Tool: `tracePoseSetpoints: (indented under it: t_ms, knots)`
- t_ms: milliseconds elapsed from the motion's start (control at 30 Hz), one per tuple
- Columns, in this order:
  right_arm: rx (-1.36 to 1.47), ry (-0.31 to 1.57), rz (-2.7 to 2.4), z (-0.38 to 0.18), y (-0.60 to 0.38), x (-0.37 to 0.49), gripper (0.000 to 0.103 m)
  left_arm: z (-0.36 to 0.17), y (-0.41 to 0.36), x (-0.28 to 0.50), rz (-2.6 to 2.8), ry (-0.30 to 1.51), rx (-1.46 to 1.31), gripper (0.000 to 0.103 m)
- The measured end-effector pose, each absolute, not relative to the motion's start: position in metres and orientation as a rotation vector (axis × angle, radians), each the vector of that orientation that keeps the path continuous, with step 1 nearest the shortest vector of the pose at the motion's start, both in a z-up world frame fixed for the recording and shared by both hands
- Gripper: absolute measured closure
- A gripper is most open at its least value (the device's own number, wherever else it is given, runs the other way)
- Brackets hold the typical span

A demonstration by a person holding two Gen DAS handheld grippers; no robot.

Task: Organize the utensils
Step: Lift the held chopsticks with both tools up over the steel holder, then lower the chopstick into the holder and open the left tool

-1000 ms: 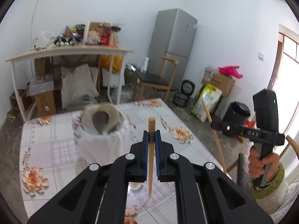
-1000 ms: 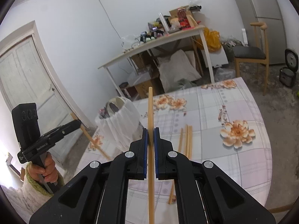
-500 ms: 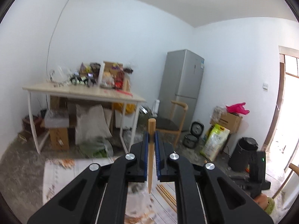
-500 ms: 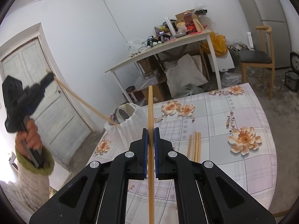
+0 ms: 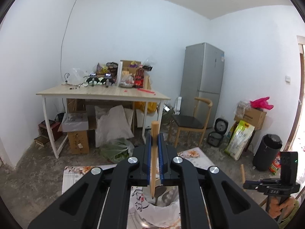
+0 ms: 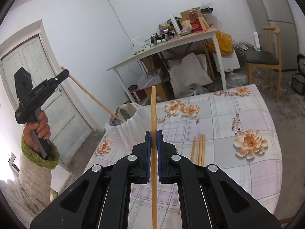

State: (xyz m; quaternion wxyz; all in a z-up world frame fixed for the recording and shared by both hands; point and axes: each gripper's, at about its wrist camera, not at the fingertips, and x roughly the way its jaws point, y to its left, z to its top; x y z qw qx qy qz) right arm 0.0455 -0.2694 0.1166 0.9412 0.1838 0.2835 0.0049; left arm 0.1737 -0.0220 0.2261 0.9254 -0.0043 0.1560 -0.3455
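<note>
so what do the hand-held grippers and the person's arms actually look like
Each matte black plastic hand-held gripper, the left hand-held gripper and the right hand-held gripper, has blue ribbed finger pads and silver round pivot bolts. The pistol-style black handle carries white lettering and a small green light. The sleeve is fluffy cream knit with a green cuff. No cables visible.

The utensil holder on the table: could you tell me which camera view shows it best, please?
The right wrist view: the whole utensil holder shows, white-wrapped, with the left gripper's chopstick tip at its mouth. The left wrist view catches only part of its opening between the fingers.
</note>
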Motion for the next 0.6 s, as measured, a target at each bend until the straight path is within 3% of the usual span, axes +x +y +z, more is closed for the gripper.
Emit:
tracePoseSetpoints:
  t_ms: [600]
  knots:
    - [0.358, 0.595, 0.014, 0.119, -0.266, 0.050, 0.099, 0.151, -0.063, 0.205, -0.704, 0.546, 0.124, 0.096]
